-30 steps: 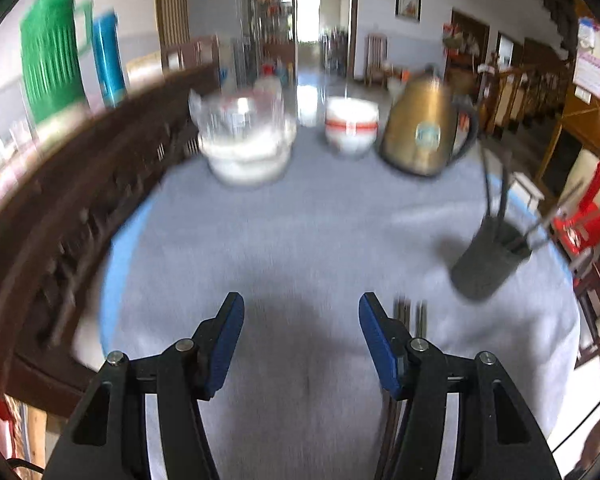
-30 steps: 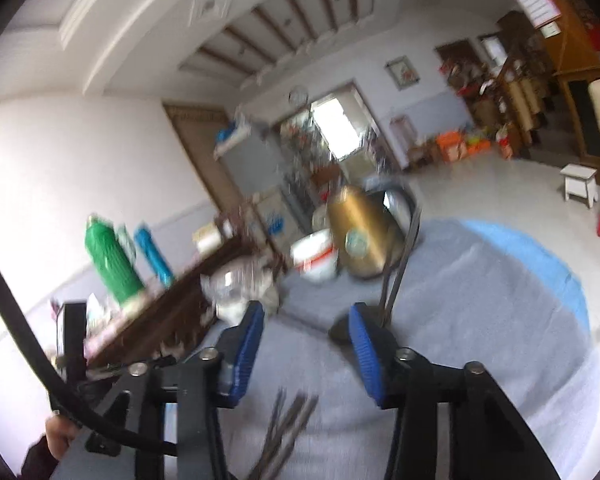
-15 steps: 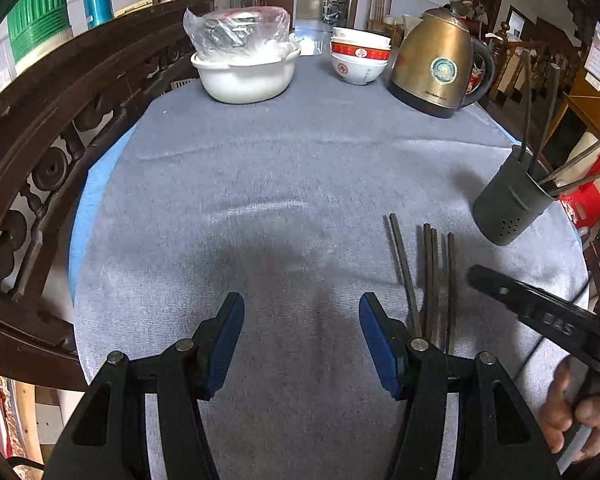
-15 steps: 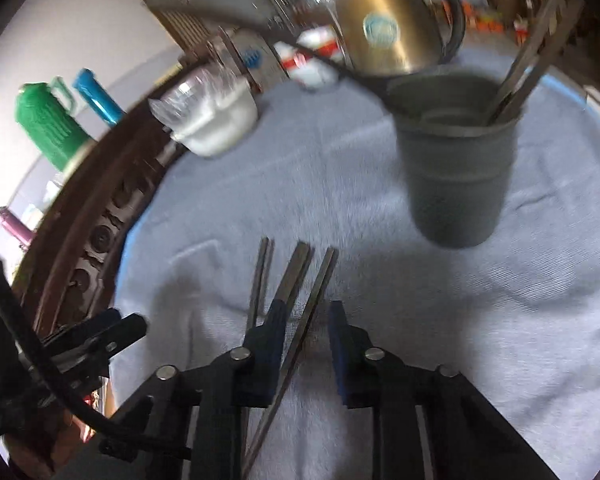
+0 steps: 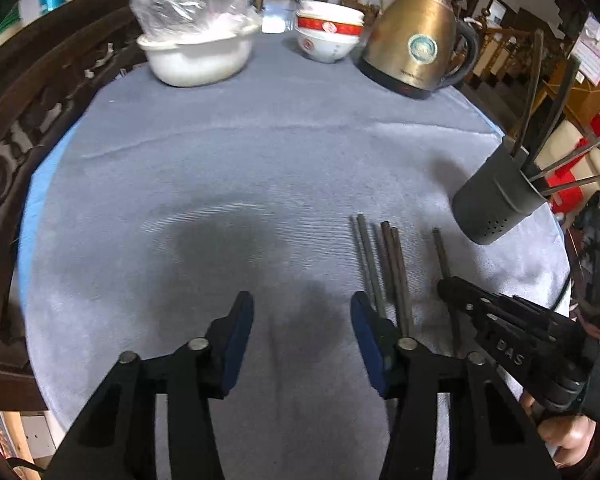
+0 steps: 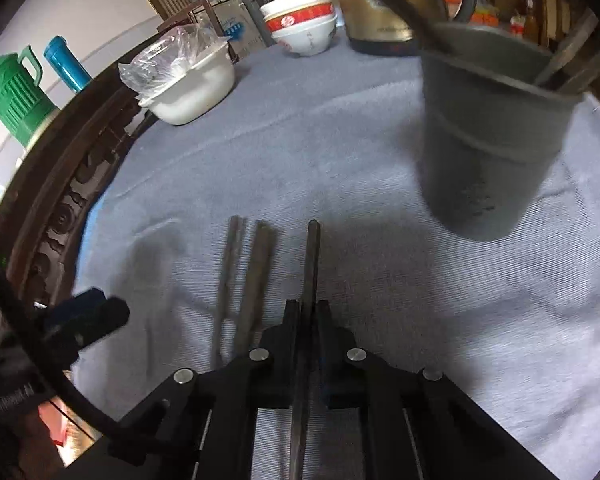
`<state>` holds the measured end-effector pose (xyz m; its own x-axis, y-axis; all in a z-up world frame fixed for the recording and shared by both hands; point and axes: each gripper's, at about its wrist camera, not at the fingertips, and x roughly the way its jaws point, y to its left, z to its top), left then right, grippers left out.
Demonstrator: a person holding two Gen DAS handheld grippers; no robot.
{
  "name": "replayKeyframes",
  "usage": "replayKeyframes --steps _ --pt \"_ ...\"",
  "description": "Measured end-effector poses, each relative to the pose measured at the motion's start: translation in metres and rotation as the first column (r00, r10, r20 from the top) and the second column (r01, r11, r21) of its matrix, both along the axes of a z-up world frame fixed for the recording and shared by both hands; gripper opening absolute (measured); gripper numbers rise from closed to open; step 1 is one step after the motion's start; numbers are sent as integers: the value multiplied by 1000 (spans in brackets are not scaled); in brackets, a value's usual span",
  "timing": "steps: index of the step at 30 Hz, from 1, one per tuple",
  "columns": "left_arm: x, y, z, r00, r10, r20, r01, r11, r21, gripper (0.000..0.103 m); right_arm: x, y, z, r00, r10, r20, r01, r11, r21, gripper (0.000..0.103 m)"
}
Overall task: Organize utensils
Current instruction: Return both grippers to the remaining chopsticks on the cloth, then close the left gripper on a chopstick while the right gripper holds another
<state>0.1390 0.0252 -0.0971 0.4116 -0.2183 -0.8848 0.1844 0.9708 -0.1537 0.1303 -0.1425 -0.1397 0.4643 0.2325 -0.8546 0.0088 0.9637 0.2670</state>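
Desk (image 5: 260,152) is round, covered in a grey-blue cloth with a few creases; a dark carved wooden rail (image 5: 16,128) curves along its left edge.

Left hand-held gripper (image 5: 302,312) hovers low over bare cloth, blue pads wide apart, holding nothing. Just right of its right pad lie loose chopsticks (image 5: 384,264), roughly parallel, pointing away from it.

Right hand-held gripper (image 6: 309,312) has its pads pinched narrow on one chopstick (image 6: 312,256), which runs straight ahead between them. Two more pairs lie on the cloth just to its left. Holder (image 6: 488,152), a dark grey cup, stands ahead and to its right with several chopsticks already leaning in it.

Far side of desk from both: white basin (image 5: 198,58) with a plastic bag on top, stacked red-and-white bowls (image 5: 328,36), gold kettle (image 5: 412,48). Green thermos (image 6: 14,96) and blue bottle (image 6: 66,64) sit beyond the rail, far left. Room behind: white walls, open doorway, wooden furniture at right.
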Motion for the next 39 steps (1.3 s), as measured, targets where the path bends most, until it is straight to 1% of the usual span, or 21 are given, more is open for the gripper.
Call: replayKeyframes --steps 2,6,8,9,13,18,19,20,22,23,25,29,34,36,39 --pt "6 -9 -5 1000 -15 -16 15 1000 -7 49 -4 -13 0 1000 -13 -3 13 1000 -1 9" --pt "18 -23 -14 998 -31 -51 31 1000 -5 49 -8 -23 1 1000 5 -18 -5 1000 -7 9" --pt "23 -29 -17 997 -31 -64 31 1000 4 49 -8 -26 1 1000 2 -19 -1 1000 15 10" --pt "24 -31 -17 997 -34 -64 34 999 7 49 -9 -29 0 1000 -3 -20 4 999 36 11" --pt "23 -39 -17 997 -52 -52 53 998 29 49 -11 -37 -4 1000 -11 -15 12 994 106 12" --pt "24 -40 -28 996 -50 -70 52 998 35 48 -14 -39 -5 1000 -16 -2 17 990 137 12" --pt "23 -40 -29 997 -50 -67 53 998 34 43 -16 -39 -4 1000 -15 5 14 991 135 12" --pt "21 -40 -29 997 -57 -60 59 998 26 39 -17 -38 -4 1000 -12 10 11 991 130 12" --pt "17 -39 -28 996 -69 -52 70 997 13 21 -18 -37 -3 1000 -9 19 7 993 120 12" --pt "16 -40 -29 996 -73 -52 74 997 20 17 -18 -36 -4 1000 -10 20 8 993 119 12" --pt "13 -39 -29 996 -78 -46 79 996 31 16 -18 -36 -4 1000 -10 22 7 993 119 12" --pt "6 -32 -28 995 -92 -43 93 996 11 16 -18 -35 -4 1000 -10 19 8 993 115 12" --pt "-9 -16 -22 990 -137 -34 136 991 -17 15 -19 -30 -1 1000 -3 18 2 998 69 12" --pt "-12 -16 -22 987 -157 -39 156 987 -24 15 -21 -28 0 1000 -6 17 5 999 53 12" --pt "-16 -6 -20 987 -156 -34 155 987 -31 19 -20 -27 1 1000 -10 14 10 999 44 12"
